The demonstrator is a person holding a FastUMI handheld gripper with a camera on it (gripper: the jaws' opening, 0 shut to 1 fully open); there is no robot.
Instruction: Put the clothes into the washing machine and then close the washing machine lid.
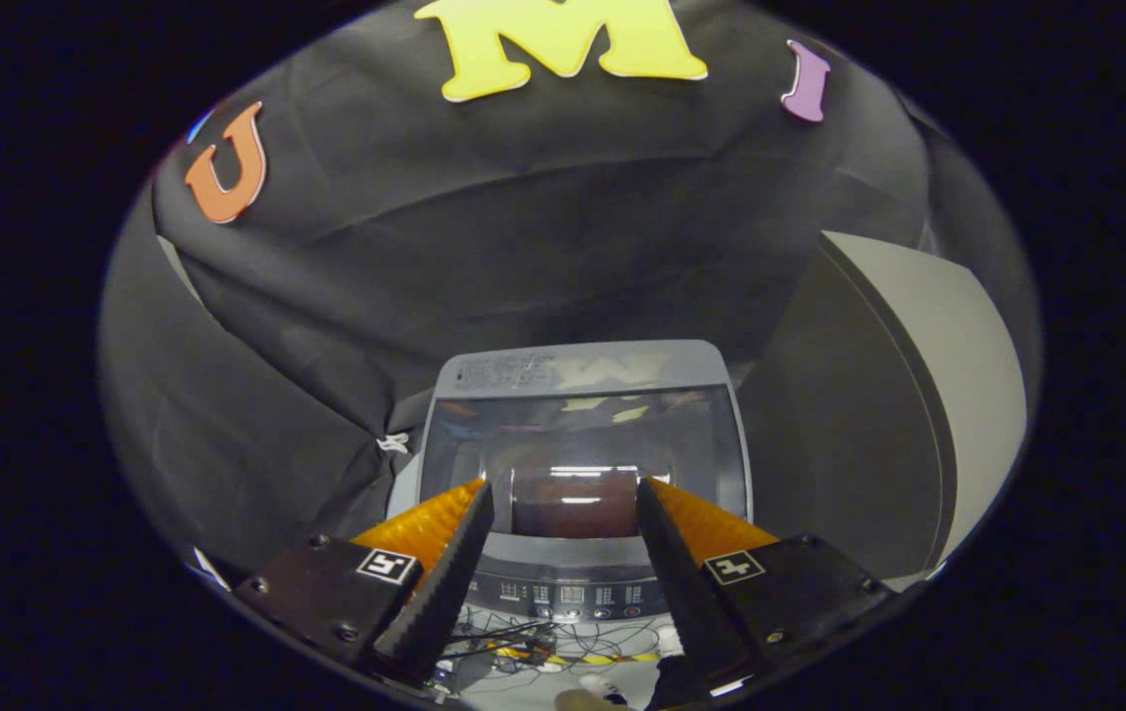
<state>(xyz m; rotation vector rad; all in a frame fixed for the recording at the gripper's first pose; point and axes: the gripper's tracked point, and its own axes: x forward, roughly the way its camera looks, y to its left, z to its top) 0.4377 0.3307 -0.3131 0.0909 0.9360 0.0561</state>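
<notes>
Directly ahead of the fingers, at twelve o'clock from the gripper (563, 499): one top-loading washing machine (578, 464), grey body, seen from above and from its front side.

Lid (578, 439): dark, glossy, translucent panel lying flat over the tub, closed. It carries pale reflections of the booth. Through it a brownish rounded shape shows near the front edge, between the two fingertips; whether this is clothes or the drum cannot be told.

Rear panel (578, 367): light grey strip at the far edge of the machine, at twelve o'clock from the lid, with small markings too blurred to make out.

Control strip (573, 595): dark band along the near front edge of the machine, at six o'clock from the lid, bearing a row of small buttons and displays.

Gripper: both fingers spread wide apart, released, holding nothing. The tips sit over the near edge of the lid, one at nine o'clock and one at three o'clock from the brownish shape. Contact with the lid cannot be told.

Cables (563, 647): a loose tangle of dark wires with a yellow strand on a pale floor, at six o'clock from the control strip, between the finger bases.

Grey panel (938, 395): large, tall, curved-edged, standing at three o'clock from the machine, apart from it.

Black cloth wall (375, 296): backs the machine from nine o'clock round to twelve o'clock.
</notes>
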